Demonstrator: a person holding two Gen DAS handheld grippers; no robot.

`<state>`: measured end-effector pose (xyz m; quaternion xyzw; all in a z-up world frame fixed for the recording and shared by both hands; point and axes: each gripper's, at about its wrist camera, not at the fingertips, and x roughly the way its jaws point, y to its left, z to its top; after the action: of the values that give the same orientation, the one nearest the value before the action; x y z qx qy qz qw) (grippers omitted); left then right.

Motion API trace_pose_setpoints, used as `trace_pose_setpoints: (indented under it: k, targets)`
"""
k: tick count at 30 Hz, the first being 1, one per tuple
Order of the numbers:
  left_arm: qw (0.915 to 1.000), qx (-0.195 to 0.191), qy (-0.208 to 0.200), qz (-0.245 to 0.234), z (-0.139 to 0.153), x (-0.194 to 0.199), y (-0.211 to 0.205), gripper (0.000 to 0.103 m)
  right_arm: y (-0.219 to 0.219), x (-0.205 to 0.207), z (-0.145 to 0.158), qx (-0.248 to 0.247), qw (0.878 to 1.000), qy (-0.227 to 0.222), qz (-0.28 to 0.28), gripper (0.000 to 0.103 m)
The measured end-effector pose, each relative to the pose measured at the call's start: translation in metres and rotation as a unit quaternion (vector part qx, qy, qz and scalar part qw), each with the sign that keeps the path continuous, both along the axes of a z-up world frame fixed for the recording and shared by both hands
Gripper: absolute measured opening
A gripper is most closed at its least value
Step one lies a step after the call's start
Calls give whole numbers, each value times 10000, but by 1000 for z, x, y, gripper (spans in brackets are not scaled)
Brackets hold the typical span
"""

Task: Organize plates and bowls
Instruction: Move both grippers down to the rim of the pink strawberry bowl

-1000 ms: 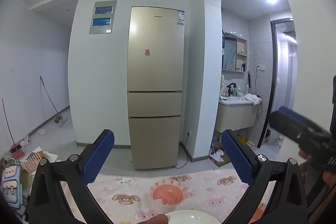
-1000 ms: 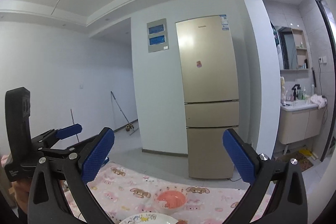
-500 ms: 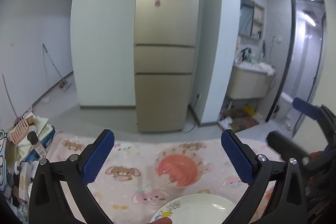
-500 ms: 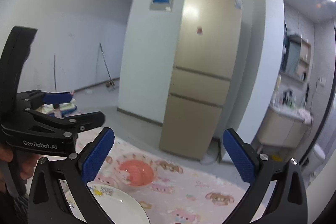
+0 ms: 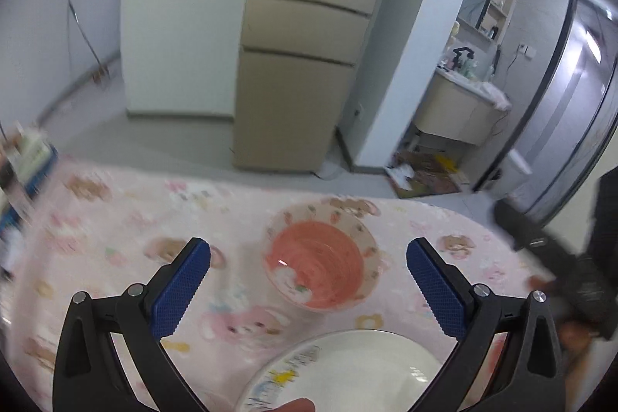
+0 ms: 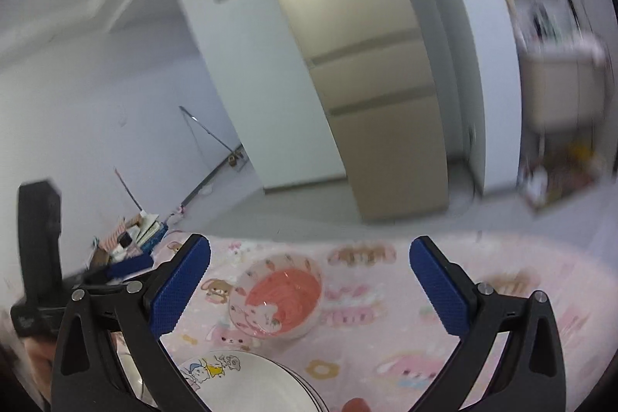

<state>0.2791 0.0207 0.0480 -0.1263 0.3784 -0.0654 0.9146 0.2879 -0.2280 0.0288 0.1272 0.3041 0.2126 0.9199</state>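
Blur smeared the clutter (image 6: 131,242) off the pink cloth's (image 5: 116,219) left edge. The left gripper (image 5: 308,267) and right gripper (image 6: 310,263) hung wide-jawed, empty. The pink bowl (image 5: 318,269) sat mid-cloth; nearer, the white plate (image 5: 347,369) was cut off below.

Glossy white plate (image 5: 347,369); translucent glossy bowl (image 5: 318,267); soft fleecy cloth (image 5: 116,238).

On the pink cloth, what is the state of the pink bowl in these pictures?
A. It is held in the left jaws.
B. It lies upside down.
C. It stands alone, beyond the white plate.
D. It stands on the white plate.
C: the pink bowl sits upright on the pink cloth, apart from the white plate, and no jaws hold it.
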Motion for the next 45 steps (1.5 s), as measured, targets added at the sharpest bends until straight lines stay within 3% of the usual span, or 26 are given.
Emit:
trace_pose_setpoints:
  k: [5,11,15,20,22,23,24,26,29,30,32,34,39,45]
  targets:
    - [9993,125,264,239,-21,11,-1,103,6,17,-31,-352,9964,755,-132,103]
    - [9966,461,648,221,-50,26,-11,103,15,25,-53,-748,9905,1151,-91,103]
    - [9956,472,791,187,-62,29,-13,103,20,29,-68,-895,9872,1311,-140,103]
    - [9945,501,874,283,-69,32,-10,103,20,34,-80,-767,9844,1586,10,102]
    - [9945,409,934,239,-72,33,-9,96,26,32,-81,-1009,9824,1570,92,79]
    - [9944,368,974,204,-74,34,-10,85,30,32,-83,-1120,9810,1577,151,57]
    - [9937,369,1042,182,-77,35,-10,77,35,32,-85,-1226,9793,1599,198,46]
    - [9928,422,1107,180,-82,36,-12,72,43,31,-90,-1461,9754,1623,311,44]
    - [9919,112,1266,62,-89,39,-11,65,59,26,-90,-2025,9687,1405,297,40]
    - [9909,-61,1345,2,-92,40,-11,59,66,25,-91,-2281,9641,1327,302,32]
    - [9905,-66,1376,-8,-94,41,-13,52,78,23,-95,-2546,9566,1310,534,28]
    - [9915,-26,1298,13,-94,40,-14,50,86,20,-100,-2674,9512,1342,753,17]
    - [9914,-282,1262,212,-95,40,-1,33,85,19,-96,-2529,9549,1292,861,6]
    - [9915,-376,1210,278,-96,39,7,23,58,22,-78,-1776,9737,1276,633,5]
